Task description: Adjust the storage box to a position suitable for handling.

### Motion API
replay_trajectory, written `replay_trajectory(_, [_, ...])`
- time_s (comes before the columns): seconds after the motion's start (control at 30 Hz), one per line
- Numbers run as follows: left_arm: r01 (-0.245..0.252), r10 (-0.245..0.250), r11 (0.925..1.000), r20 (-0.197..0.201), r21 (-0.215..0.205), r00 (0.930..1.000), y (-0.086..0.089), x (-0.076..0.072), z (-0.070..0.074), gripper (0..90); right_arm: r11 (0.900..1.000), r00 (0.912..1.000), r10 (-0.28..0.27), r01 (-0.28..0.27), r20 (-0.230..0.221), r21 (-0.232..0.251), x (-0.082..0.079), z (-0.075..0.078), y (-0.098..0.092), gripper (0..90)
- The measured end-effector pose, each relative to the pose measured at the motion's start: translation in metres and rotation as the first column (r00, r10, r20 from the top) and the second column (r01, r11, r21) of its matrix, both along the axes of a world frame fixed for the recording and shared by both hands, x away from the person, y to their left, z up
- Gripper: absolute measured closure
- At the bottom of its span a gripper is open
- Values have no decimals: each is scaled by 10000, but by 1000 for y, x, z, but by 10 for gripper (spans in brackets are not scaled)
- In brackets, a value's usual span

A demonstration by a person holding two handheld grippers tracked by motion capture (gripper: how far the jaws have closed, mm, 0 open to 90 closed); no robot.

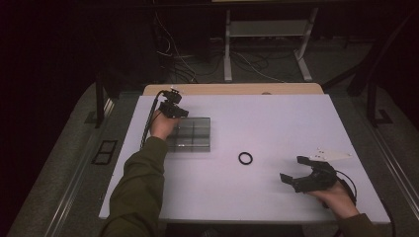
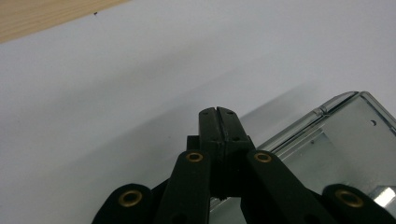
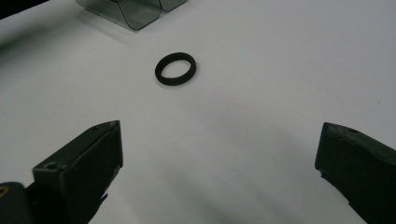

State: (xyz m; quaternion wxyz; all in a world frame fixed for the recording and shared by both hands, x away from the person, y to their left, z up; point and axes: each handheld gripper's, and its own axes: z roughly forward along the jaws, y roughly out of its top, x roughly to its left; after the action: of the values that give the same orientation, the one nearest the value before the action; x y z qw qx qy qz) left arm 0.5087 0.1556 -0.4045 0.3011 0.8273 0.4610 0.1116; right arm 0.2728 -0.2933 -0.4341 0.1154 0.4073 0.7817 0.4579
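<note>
We keep the clenched left gripper [image 1: 179, 112] at the clear box's [image 1: 193, 134] corner; the released right gripper [image 1: 295, 170] approaches the black ring [image 1: 245, 158] squarely.

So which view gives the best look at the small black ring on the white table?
The right gripper view: the small black ring lies close and sharp, ahead of the open right gripper. In the high view it is a tiny loop beside the clear compartment box.

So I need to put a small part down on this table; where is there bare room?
The far right of the table is bare, and so is the near middle between the sleeve and the right gripper. It is crowded at the far left, where the left gripper sits at the clear box, with the black ring close by.
</note>
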Motion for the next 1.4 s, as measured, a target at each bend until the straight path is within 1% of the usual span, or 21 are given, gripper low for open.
replay_trajectory(0.07, [124, -125, 9999, 27, 89, 9999, -1, -2, 0, 894, 10000, 10000, -5, 5, -1, 7, 0, 0, 0, 7])
replay_trajectory(0.1, [151, -151, 9999, 11, 38, 9999, -1, -3, 0, 894, 10000, 10000, -11, 11, -17, 9, 0, 0, 0, 7])
replay_trajectory(0.13, [218, -218, 9997, -15, 76, 9998, -1, -5, 0, 894, 10000, 10000, -11, 11, -17, 9, 0, 0, 0, 7])
replay_trajectory(0.27, [236, -236, 9997, -80, 82, 9997, -3, -9, 1, 894, 10000, 10000, -7, 7, -37, -16, 0, 0, 0, 7])
replay_trajectory(0.37, [240, -240, 9997, -114, -31, 9996, -2, -12, 1, 894, 10000, 10000, -4, 3, -16, -9, 0, 0, 0, 7])
replay_trajectory(0.47, [226, -226, 9997, -183, -8, 9996, 0, -14, 0, 894, 10000, 10000, 1, -1, -26, -16, 0, 0, 1, 7])
replay_trajectory(0.5, [191, -193, 9998, -187, -93, 9996, 1, -15, 0, 894, 10000, 10000, -1, 1, -50, -11, 0, 0, 1, 7])
replay_trajectory(0.6, [220, -223, 9997, -225, -145, 9995, 3, -18, 0, 894, 10000, 10000, -14, 14, -44, -6, 0, 0, 1, 7])
replay_trajectory(0.67, [159, -158, 9999, -287, 45, 9995, 3, -20, 0, 894, 10000, 10000, -4, 4, -50, -8, 0, 0, 1, 6])
replay_trajectory(0.77, [139, -136, 9999, -369, 69, 9992, 6, -21, -1, 894, 10000, 10000, -2, 2, -22, -12, 0, 0, 1, 6])
replay_trajectory(0.87, [145, -148, 9999, -412, -73, 9990, 7, -25, -1, 894, 10000, 10000, -1, 1, -23, -9, 0, 0, 1, 7])
replay_trajectory(0.93, [208, -209, 9998, -396, -11, 9990, 7, -27, -1, 894, 10000, 10000, 7, -7, -26, -11, 0, 0, 1, 7])
replay_trajectory(1.07, [286, -290, 9995, -415, -104, 9987, 8, -33, -2, 894, 10000, 10000, 15, -15, -45, -15, 0, 0, 1, 7])
replay_trajectory(1.13, [305, -313, 9993, -387, -223, 9988, 9, -35, -3, 894, 10000, 10000, 7, -7, -49, -8, 0, 0, 1, 7])
replay_trajectory(1.17, [327, -337, 9992, -442, -236, 9985, 9, -36, -2, 894, 10000, 10000, 10, -10, -45, -12, 0, -1, 1, 6])
replay_trajectory(1.2, [274, -286, 9992, -427, -301, 9987, 9, -38, -3, 894, 10000, 10000, 13, -13, -45, -16, 0, -1, 1, 7])
replay_trajectory(1.23, [352, -363, 9991, -420, -252, 9985, 10, -39, -2, 894, 10000, 10000, 20, -20, -38, -23, 0, -1, 1, 7])
replay_trajectory(1.4, [483, -498, 9982, -414, -359, 9979, 10, -46, -3, 894, 10000, 10000, 52, -52, -53, -39, 0, -1, 1, 7])
